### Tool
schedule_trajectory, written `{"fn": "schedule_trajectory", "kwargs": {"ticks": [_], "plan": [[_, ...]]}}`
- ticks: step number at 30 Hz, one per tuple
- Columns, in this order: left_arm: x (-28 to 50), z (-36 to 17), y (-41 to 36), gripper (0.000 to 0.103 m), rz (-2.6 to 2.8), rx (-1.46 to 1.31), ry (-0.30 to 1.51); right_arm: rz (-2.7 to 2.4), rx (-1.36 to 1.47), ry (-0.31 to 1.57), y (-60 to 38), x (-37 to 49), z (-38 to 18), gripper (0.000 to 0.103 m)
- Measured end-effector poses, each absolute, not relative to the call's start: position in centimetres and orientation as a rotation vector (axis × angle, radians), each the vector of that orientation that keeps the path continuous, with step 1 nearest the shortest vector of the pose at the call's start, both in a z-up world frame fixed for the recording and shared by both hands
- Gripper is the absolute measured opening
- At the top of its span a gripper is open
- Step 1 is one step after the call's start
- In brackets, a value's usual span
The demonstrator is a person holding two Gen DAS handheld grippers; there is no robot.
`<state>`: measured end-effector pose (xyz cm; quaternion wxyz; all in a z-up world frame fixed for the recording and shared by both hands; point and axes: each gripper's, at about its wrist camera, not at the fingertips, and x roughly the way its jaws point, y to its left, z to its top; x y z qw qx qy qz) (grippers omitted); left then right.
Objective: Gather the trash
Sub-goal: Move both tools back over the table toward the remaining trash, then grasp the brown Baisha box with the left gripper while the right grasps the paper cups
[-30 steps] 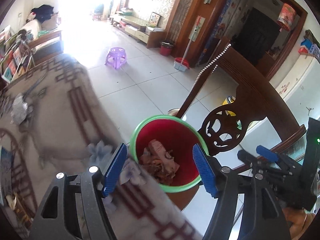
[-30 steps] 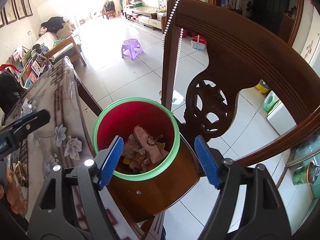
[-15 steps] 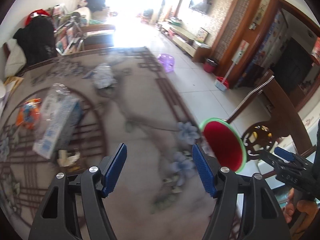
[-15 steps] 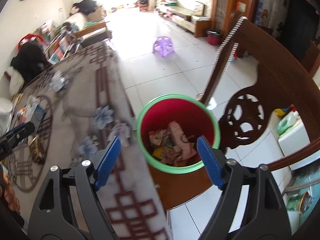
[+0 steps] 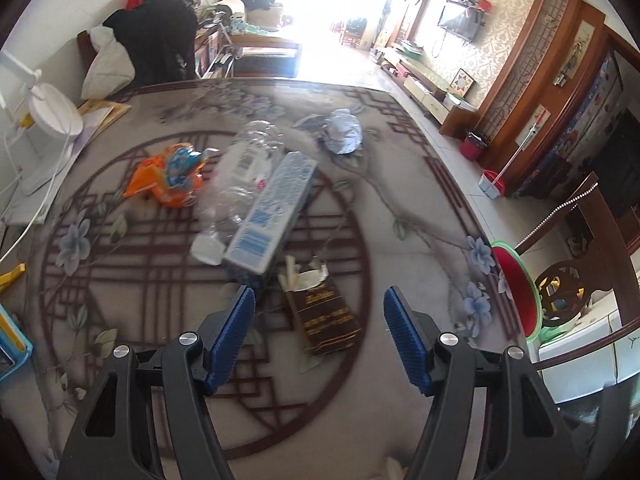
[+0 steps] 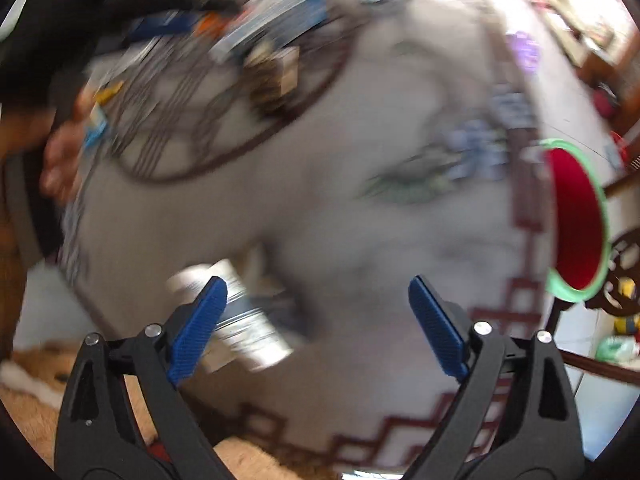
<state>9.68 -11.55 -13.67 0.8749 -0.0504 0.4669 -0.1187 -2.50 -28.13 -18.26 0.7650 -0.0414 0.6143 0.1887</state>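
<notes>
The left gripper [image 5: 318, 334] hangs wide and empty over the brown carton [image 5: 322, 314] at lower centre, which looks light and crushable (best pinched across its flat sides). The right gripper [image 6: 318, 326], its jaws just opening, is empty too; the red bin [image 5: 516, 292] sits at the right edge.

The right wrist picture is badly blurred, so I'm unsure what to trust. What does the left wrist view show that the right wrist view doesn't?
Left wrist only: sharp trash, namely the orange wrapper, bottle, blue carton, brown pack and crumpled paper. Right wrist only: a blurred shiny object near the table edge. Both: the patterned tablecloth, the red bin and an open, empty claw.
</notes>
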Motion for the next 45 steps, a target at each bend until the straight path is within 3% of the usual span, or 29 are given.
{"fn": "schedule_trajectory", "kwargs": {"ticks": [8,10,12,20,35,36,38,45], "plan": [[9.0,-14.4,-6.9,0.063,-0.212,-0.127,0.983,0.439,-0.212,1.426,-21.8,-4.4,-21.3,0.09],[8.8,-14.7,-6.0,0.063,-0.205,-0.13,0.991,0.425,-0.213,1.439,-21.3,-4.4,-21.6,0.069],[8.7,-14.9,-5.3,0.063,-0.203,-0.134,0.998,0.412,-0.21,1.434,-20.8,-4.3,-21.6,0.067],[9.1,-16.4,-5.0,0.063,-0.231,-0.155,1.036,0.299,-0.17,1.329,-20.7,-3.0,-19.9,0.066],[14.9,-22.1,-13.8,0.061,-0.285,-0.118,1.147,0.117,0.011,1.298,-25.3,-4.0,-18.8,0.067],[15.1,-22.4,-14.1,0.06,-0.281,-0.124,1.154,0.111,0.019,1.293,-25.6,-4.1,-18.6,0.067],[15.1,-22.6,-14.2,0.045,-0.277,-0.133,1.156,0.103,0.032,1.285,-26.1,-4.3,-18.5,0.067],[13.3,-21.3,-13.7,0.035,-0.378,-0.133,1.116,0.095,0.051,1.274,-26.8,-3.9,-18.4,0.067]]}}
